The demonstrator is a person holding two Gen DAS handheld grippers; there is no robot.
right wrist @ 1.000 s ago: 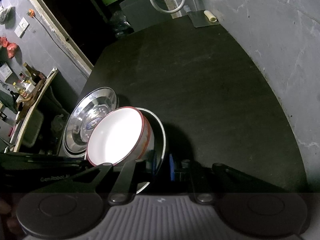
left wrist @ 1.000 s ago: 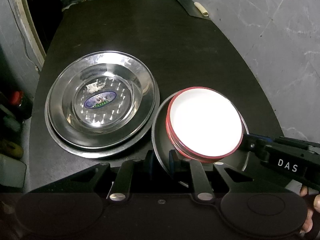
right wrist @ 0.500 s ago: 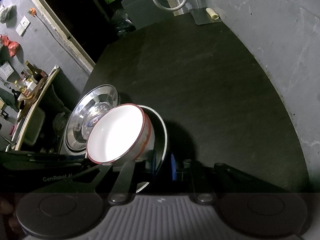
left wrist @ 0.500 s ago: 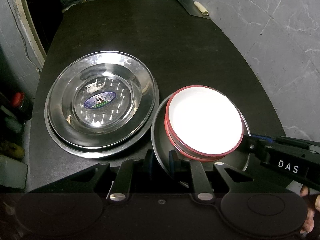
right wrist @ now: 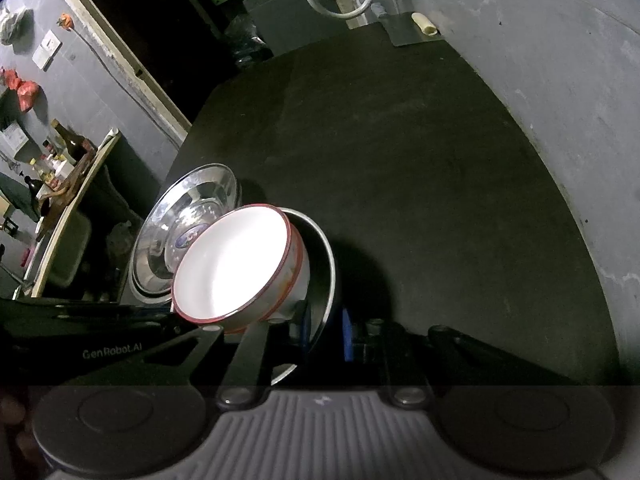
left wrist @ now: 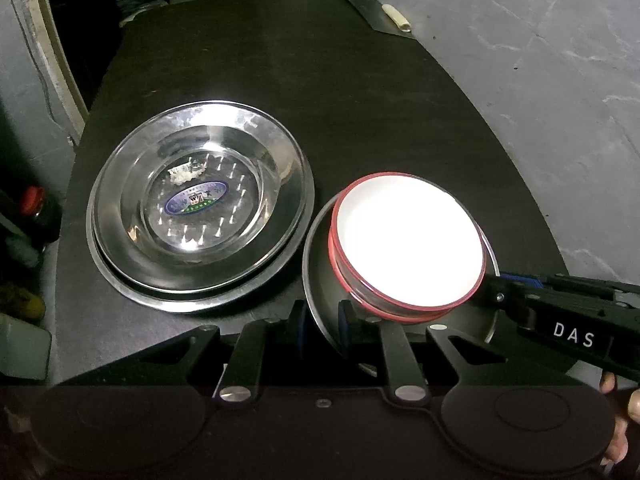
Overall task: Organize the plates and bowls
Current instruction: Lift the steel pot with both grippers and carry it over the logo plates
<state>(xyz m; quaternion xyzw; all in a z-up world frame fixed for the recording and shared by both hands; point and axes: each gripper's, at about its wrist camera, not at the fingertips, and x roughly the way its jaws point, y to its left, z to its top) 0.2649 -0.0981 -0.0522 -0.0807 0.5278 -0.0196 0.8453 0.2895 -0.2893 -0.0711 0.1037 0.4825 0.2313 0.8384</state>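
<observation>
Two stacked white bowls with red rims sit in a steel plate on the black table. My left gripper is shut on the plate's near rim, one blue pad on each side of the edge. My right gripper is shut on the same plate's rim at the other side; it enters the left wrist view from the right. The left gripper shows at the left of the right wrist view. A stack of larger steel plates lies just left of the held plate.
A cleaver lies at the table's far end. A grey wall runs along the right side. Bottles stand off the table's left edge, and a shelf with bottles is further left. Fingers show at the lower right.
</observation>
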